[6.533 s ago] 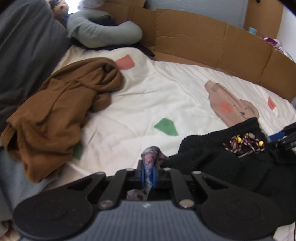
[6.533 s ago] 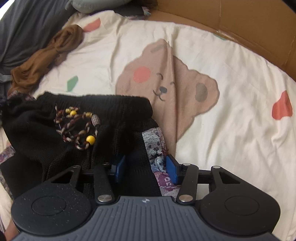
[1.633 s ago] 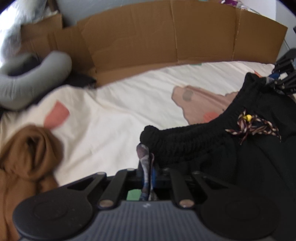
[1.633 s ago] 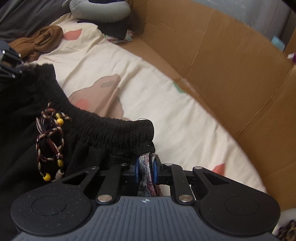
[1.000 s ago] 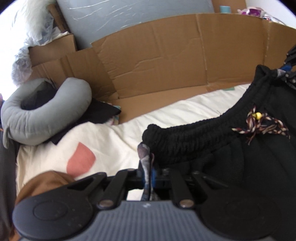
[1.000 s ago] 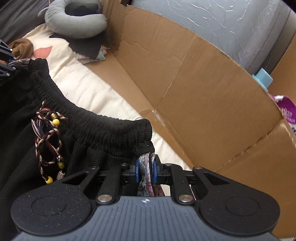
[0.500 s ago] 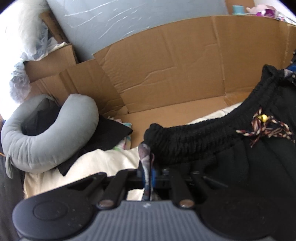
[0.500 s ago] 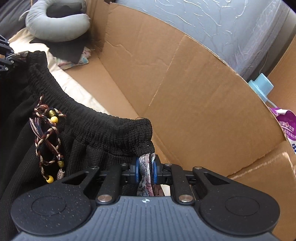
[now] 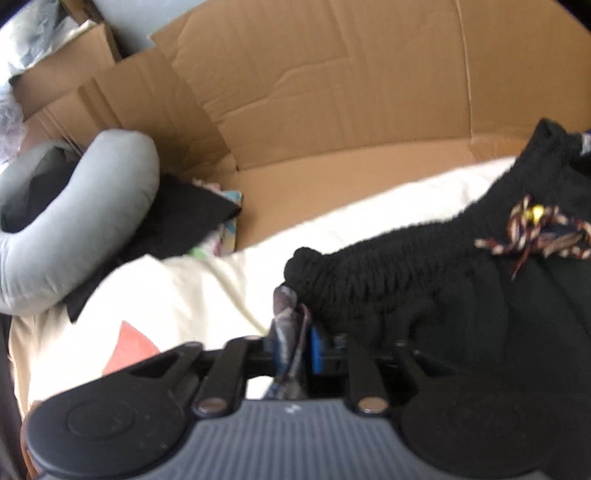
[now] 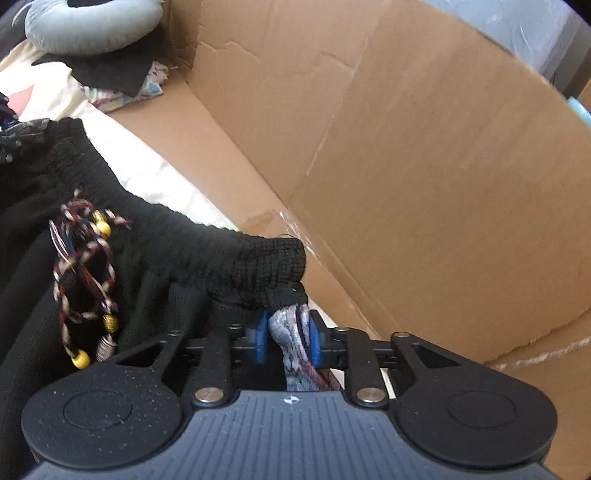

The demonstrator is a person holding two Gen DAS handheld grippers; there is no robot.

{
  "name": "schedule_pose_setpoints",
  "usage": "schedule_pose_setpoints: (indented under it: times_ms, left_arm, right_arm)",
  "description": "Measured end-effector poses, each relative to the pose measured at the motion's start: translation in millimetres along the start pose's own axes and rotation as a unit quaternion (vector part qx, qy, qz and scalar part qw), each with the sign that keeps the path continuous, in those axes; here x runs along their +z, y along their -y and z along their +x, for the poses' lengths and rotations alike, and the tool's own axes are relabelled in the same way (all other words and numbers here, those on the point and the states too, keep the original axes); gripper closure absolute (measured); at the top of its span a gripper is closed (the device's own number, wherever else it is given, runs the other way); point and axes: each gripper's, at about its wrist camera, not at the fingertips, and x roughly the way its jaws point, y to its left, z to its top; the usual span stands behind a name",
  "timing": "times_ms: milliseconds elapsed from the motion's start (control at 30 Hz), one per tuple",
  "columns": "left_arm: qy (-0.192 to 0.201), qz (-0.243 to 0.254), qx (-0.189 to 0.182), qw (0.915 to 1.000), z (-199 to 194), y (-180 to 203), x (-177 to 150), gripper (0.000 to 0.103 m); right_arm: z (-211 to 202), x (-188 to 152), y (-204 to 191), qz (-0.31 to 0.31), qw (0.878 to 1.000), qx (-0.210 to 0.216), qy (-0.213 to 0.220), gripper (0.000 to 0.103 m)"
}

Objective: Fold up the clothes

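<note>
A black garment with an elastic waistband point(image 9: 399, 258) point(image 10: 207, 251) hangs stretched between my two grippers. A braided drawstring with yellow beads point(image 9: 532, 229) point(image 10: 85, 266) dangles from its front. My left gripper point(image 9: 295, 347) is shut on the patterned fabric at the waistband's left corner. My right gripper point(image 10: 288, 336) is shut on the same patterned fabric at the right corner. The garment's lower part is hidden below both views. The cream bedsheet point(image 9: 177, 288) point(image 10: 140, 166) lies beneath.
Brown cardboard panels point(image 9: 332, 92) point(image 10: 406, 147) wall the far side of the bed. A grey U-shaped pillow point(image 9: 74, 221) point(image 10: 92, 26) rests on dark cloth point(image 9: 177, 218) at the left. A red patch point(image 9: 129, 347) marks the sheet.
Both grippers lifted the black garment off the bed and raised it, then tilted back down a little, so more sheet shows again. The grip on both corners is unchanged.
</note>
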Motion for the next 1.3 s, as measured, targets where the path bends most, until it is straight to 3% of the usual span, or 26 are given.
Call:
schedule_pose_setpoints:
  times_ms: [67,233,333,467,733,967,1300]
  left_arm:
    - [0.007,-0.025,0.006,0.9997,-8.1,-6.3,-4.5,0.054]
    - [0.028,-0.100,-0.003,0.9946,-42.4,-27.0,-19.7,0.050]
    - [0.044,-0.131,-0.007,0.9904,-66.5,-29.6,-29.6,0.044]
    - [0.050,-0.166,-0.023,0.9845,-88.9,-22.7,-36.3,0.044]
    - [0.042,-0.191,-0.043,0.9798,-142.7,13.3,-45.3,0.047]
    - [0.062,-0.150,-0.096,0.9820,-196.7,54.4,-53.9,0.046]
    - [0.023,-0.142,-0.147,0.9786,-231.4,101.2,-86.0,0.046]
  right_arm:
    - [-6.9,-7.1,4.4,0.011,1.000,-0.004,-0.004,0.062]
    - [-43.3,-29.3,28.5,0.037,0.999,0.012,0.013,0.062]
    - [-70.2,-43.3,44.2,0.057,0.998,0.031,0.021,0.062]
    - [-109.6,-64.8,52.6,0.072,0.996,0.048,0.032,0.062]
    - [-185.3,-101.0,41.3,0.082,0.995,0.026,0.056,0.060]
    - [-231.3,-138.3,22.3,0.116,0.989,0.042,0.076,0.060]
    - [-273.9,-210.1,7.2,0.183,0.979,0.046,0.072,0.060]
